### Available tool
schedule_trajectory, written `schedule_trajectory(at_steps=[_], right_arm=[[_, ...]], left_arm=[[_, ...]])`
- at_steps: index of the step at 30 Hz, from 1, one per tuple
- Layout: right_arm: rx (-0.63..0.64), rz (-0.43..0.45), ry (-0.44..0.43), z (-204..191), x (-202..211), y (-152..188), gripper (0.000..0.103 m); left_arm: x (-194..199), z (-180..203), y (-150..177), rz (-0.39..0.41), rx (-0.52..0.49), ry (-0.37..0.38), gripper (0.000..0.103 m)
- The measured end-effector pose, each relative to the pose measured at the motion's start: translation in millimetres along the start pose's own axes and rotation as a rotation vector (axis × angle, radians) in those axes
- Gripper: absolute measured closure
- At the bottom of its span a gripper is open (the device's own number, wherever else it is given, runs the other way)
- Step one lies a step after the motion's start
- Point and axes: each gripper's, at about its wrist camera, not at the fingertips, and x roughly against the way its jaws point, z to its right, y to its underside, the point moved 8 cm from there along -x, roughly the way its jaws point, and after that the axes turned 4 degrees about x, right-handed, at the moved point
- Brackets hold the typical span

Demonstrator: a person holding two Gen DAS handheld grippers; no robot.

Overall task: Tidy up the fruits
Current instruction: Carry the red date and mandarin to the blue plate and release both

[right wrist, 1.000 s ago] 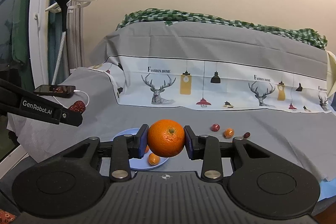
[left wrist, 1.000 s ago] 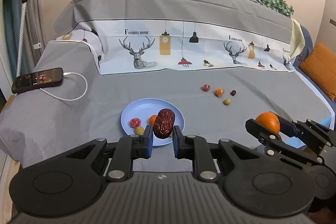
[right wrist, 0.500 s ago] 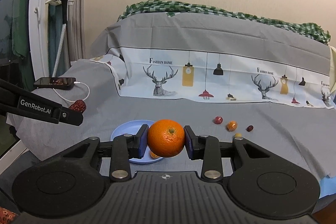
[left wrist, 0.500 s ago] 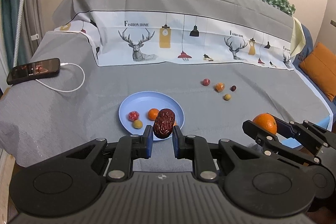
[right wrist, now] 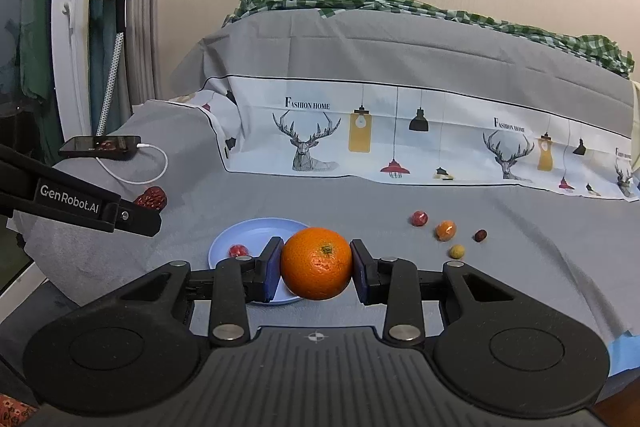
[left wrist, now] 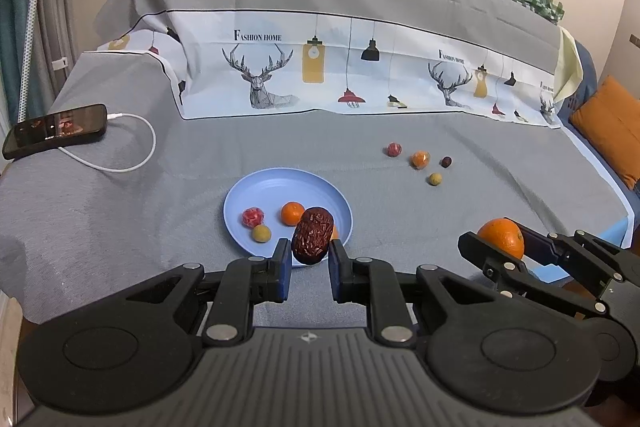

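My left gripper (left wrist: 308, 261) is shut on a dark red wrinkled date (left wrist: 313, 235), held above the near rim of a blue plate (left wrist: 276, 187). The plate holds a red fruit (left wrist: 253, 217), a small orange (left wrist: 292, 213) and a yellow-green fruit (left wrist: 261, 233). My right gripper (right wrist: 316, 269) is shut on a large orange (right wrist: 317, 263), held near the bed's front edge, right of the plate (right wrist: 256, 229). The right gripper and orange (left wrist: 502, 237) also show in the left wrist view. Several small fruits lie loose on the sheet (left wrist: 418, 159).
A black phone (left wrist: 54, 131) with a white charging cable (left wrist: 132, 163) lies at the bed's left. A printed white cloth (left wrist: 360, 75) hangs over the raised back. An orange cushion (left wrist: 612, 127) sits at the far right. A stand (right wrist: 116, 27) is by the window.
Both grippers have moved forward and a little up, so the plate and loose fruits sit higher and closer in view. Both keep their hold on the date and the orange.
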Motion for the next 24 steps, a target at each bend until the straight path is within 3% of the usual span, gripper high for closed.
schedule_trajectory(at_steps=[7,13,24], right_arm=[[0.013,-0.008,-0.01,-1,-12,-5,0.066],[0.011,-0.038,-0.047,-10,-47,-11,0.066],[0.036,-0.187,-0.068,-30,-160,12,0.066]], left_arm=[[-11,-16,-8,-0.026,0.04,-0.026,0.082],[-31,-44,-21,-0.045,0.079,-0.069,0.082],[-131,-59,-37,-0.143,0.053,-0.073,0.082]])
